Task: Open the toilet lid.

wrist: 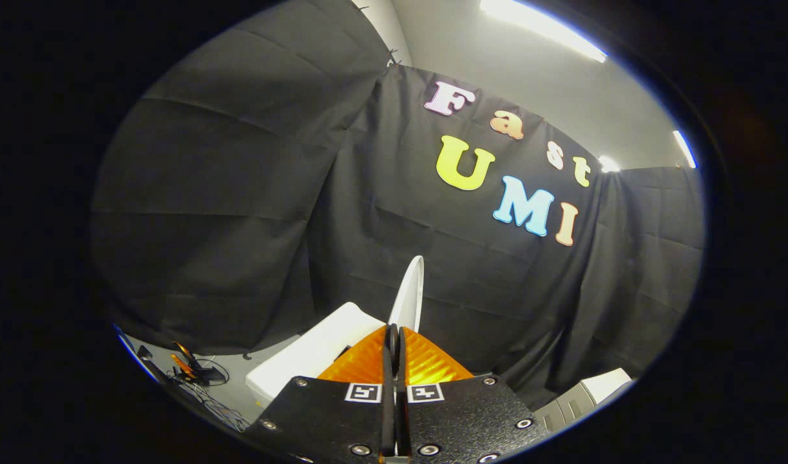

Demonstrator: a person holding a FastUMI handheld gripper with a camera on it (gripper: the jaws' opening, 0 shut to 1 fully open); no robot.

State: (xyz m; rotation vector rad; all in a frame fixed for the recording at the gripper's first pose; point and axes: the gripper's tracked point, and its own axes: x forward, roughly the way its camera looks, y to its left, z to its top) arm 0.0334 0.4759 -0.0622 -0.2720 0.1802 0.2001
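The claw has its fingers pressed close together, seemingly pinching the edge of the toilet lid, which stands nearly upright just ahead beside the white tank, so the lifting looks almost finished.

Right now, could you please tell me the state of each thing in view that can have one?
toilet lid: raised, standing edge-on just beyond the fingertips.
gripper: fingers closed together, tips at the lid's lower edge; whether they pinch it cannot be told.
toilet tank: cover on, beside the lid.
ceiling lights: on.
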